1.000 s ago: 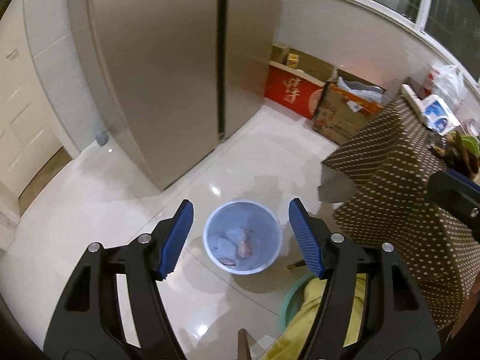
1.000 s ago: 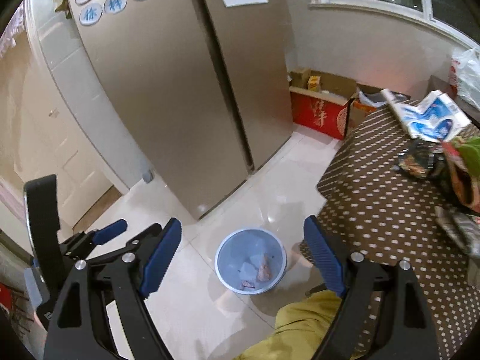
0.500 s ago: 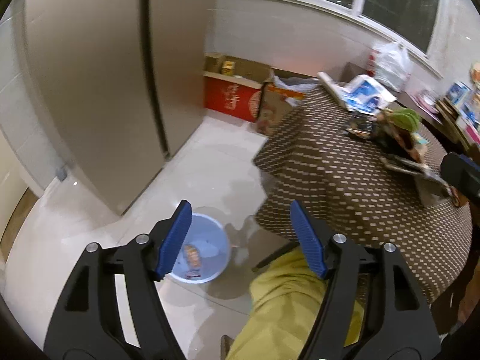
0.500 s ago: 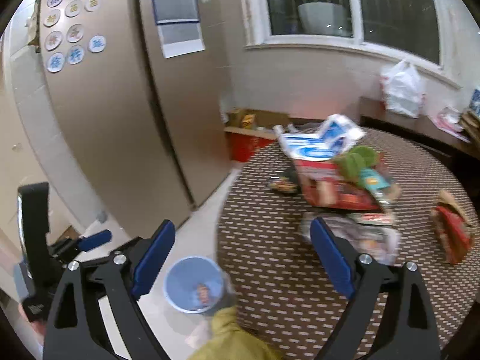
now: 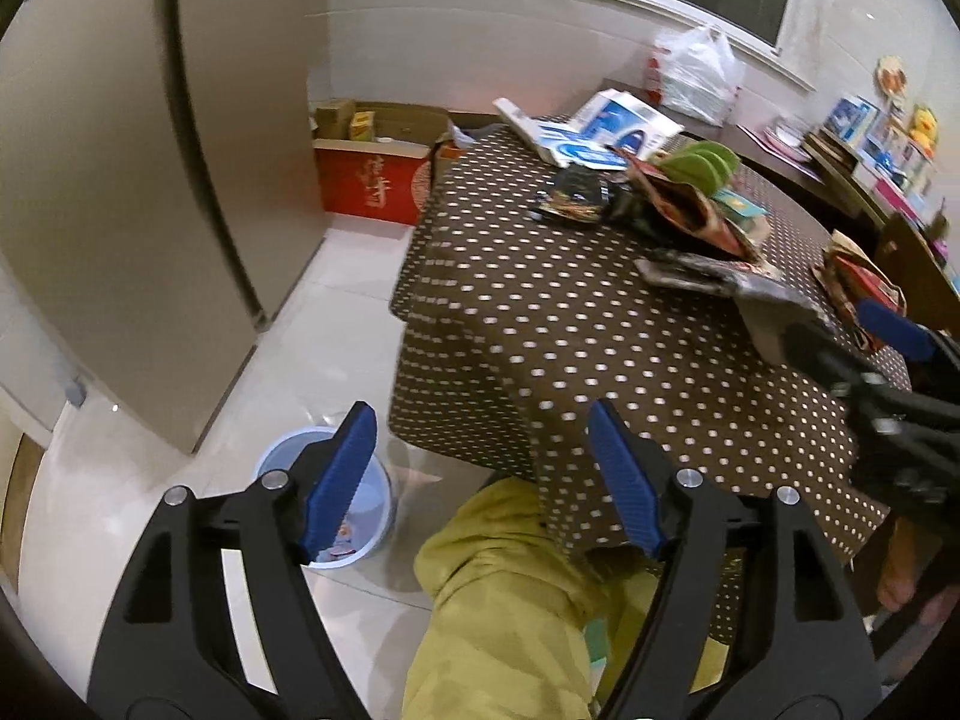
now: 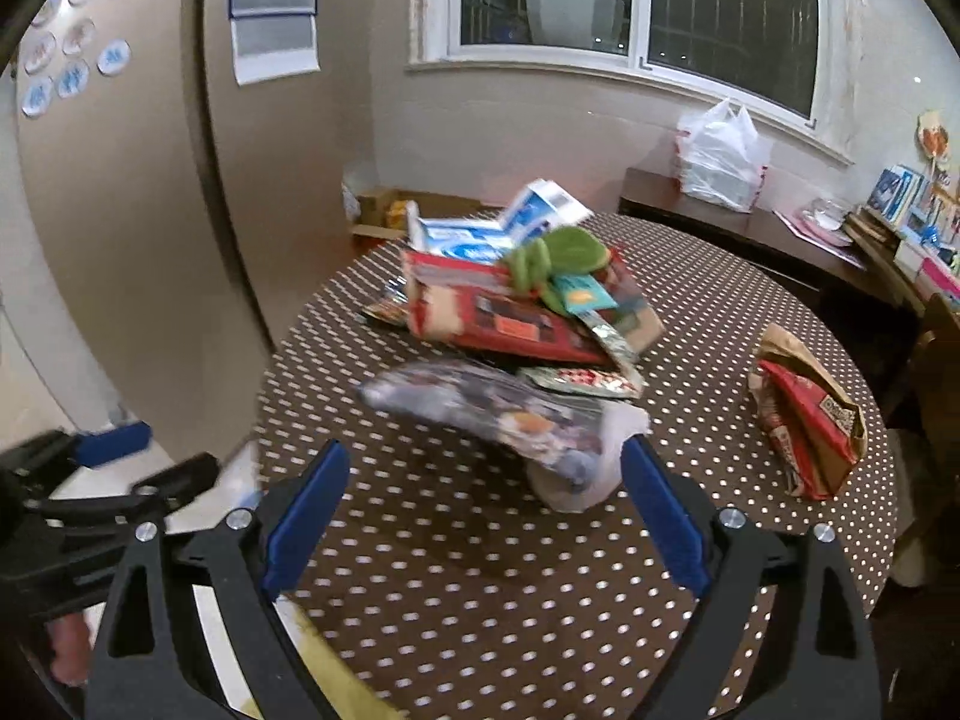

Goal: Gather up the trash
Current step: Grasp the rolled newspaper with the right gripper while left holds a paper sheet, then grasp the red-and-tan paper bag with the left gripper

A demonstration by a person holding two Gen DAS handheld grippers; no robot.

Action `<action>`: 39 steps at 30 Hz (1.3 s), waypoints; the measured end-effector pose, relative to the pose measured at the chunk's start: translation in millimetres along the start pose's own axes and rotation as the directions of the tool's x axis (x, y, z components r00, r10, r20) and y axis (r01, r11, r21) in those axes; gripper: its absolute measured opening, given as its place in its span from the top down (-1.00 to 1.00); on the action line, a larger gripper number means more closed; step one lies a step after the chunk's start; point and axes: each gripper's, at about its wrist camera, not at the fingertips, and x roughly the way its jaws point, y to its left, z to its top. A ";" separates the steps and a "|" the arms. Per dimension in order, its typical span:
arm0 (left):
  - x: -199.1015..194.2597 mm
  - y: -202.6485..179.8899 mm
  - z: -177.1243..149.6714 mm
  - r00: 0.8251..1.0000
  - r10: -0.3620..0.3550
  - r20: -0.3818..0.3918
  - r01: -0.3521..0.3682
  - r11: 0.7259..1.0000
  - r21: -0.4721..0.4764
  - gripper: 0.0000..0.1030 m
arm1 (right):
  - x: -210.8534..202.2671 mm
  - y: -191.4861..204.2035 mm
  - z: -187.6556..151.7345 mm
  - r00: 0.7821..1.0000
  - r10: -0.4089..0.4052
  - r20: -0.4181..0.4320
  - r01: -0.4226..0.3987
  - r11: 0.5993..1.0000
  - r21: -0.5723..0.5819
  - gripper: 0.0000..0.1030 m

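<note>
The trash lies in a loose heap on the round surface (image 6: 480, 588) with its brown polka-dot cloth. Nearest the right gripper (image 6: 483, 504) is a crumpled grey-blue wrapper (image 6: 498, 414), its long axis running from upper left to lower right, the pale twisted end pointing toward the right fingertip. Behind it sits one red snack bag (image 6: 498, 318), lying lengthwise left to right, with one green wrapper (image 6: 558, 258) on top and a blue-and-white package (image 6: 480, 228) at the back. One brown-and-red bag (image 6: 807, 414) lies well apart, to the right. The right gripper stands wide open with nothing between its pads. The left gripper (image 5: 483, 474) is opening, empty, over the surface's edge. One blue waste bin (image 5: 372, 510) stands on the floor below, partly behind the left finger.
</note>
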 end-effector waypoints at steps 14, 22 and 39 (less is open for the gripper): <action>25.6 -13.6 11.8 0.999 -0.012 -0.045 0.013 0.999 0.030 -0.52 | 56.8 -19.7 9.5 0.993 -0.120 0.002 0.120 0.988 -0.101 0.37; 21.1 -39.2 22.2 0.996 -0.079 -0.029 0.081 0.994 0.071 -0.52 | 6.7 -56.4 -2.7 0.997 -0.043 0.057 0.037 0.995 0.094 0.59; 7.0 -177.2 33.8 0.937 -0.346 -0.056 0.348 0.899 0.266 -0.61 | -118.4 -182.6 -52.6 0.944 -0.232 0.235 0.092 0.869 0.486 0.71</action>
